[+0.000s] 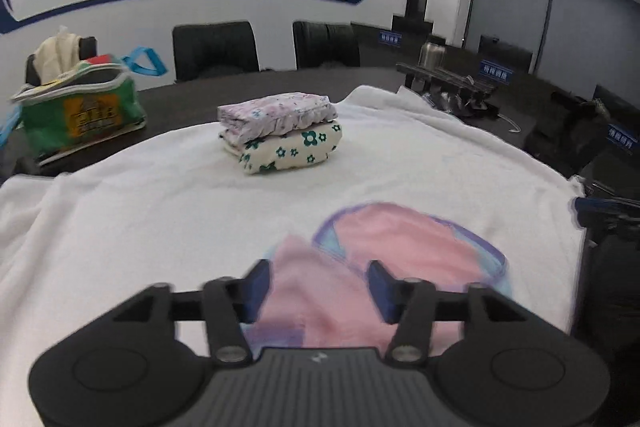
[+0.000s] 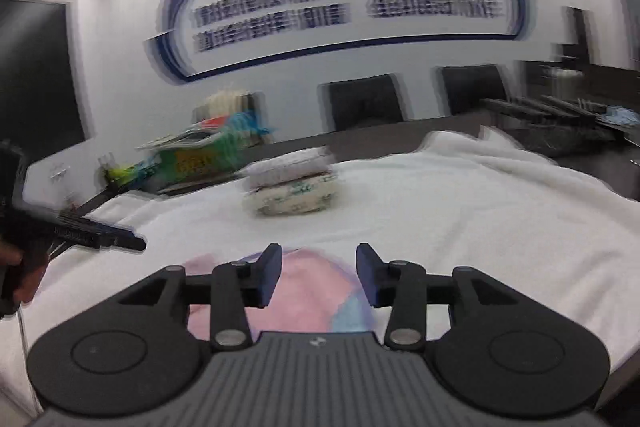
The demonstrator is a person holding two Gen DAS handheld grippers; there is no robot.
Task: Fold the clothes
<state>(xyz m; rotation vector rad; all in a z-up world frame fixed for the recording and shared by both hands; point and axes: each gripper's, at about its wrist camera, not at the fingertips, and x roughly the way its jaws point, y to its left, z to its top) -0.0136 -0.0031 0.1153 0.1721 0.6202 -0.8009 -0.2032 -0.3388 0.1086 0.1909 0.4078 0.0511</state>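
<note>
Both hand-held grippers, left (image 1: 318,287) and right (image 2: 318,275), hover tilted down, jaws apart, above the pink garment (image 1: 400,247), lower centre.

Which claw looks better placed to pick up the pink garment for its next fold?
Left, narrowly: the left claw stands open over the pink garment, sharply seen. The right claw is open there too, but its view is blurred.
</note>
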